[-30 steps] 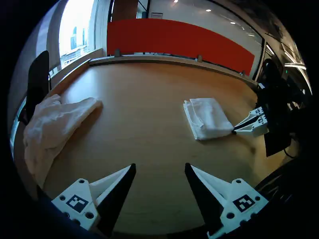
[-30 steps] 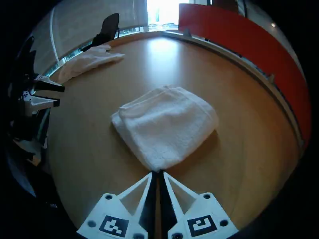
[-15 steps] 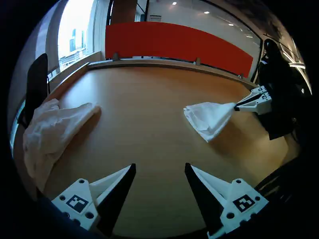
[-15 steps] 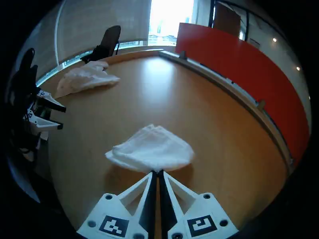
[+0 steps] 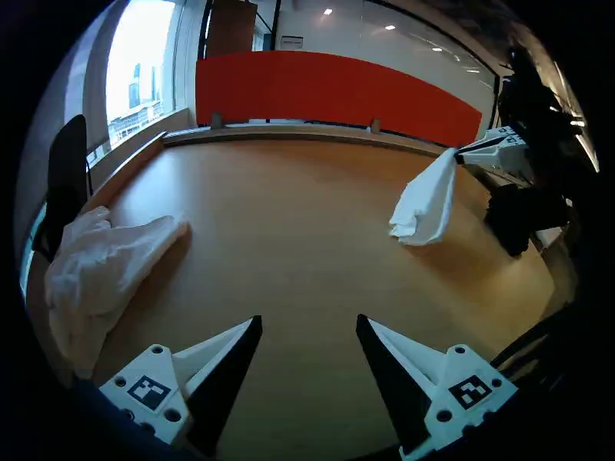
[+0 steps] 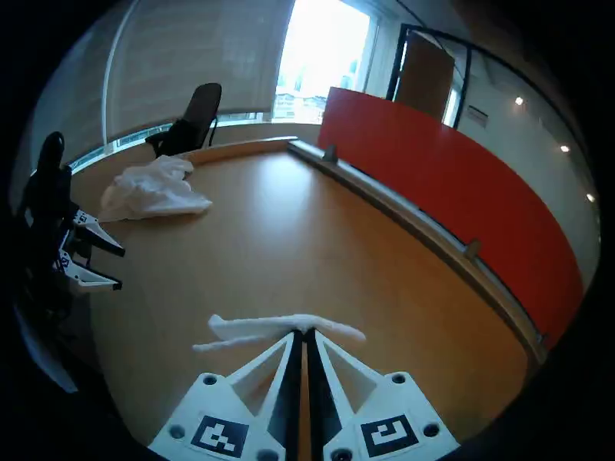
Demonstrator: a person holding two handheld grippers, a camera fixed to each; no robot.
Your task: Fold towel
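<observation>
The right gripper [image 6: 305, 335] clamps its fingers on one corner of the white towel [image 5: 424, 201], which hangs limp and bunched. The left gripper [image 5: 307, 321] has its fingers wide apart.

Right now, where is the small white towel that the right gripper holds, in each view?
Left gripper view: upper right, the small white towel hangs from the right gripper.
Right gripper view: bottom centre, pinched edge-on at that gripper's own fingertips.
Shared landmark: the long red partition.
</observation>
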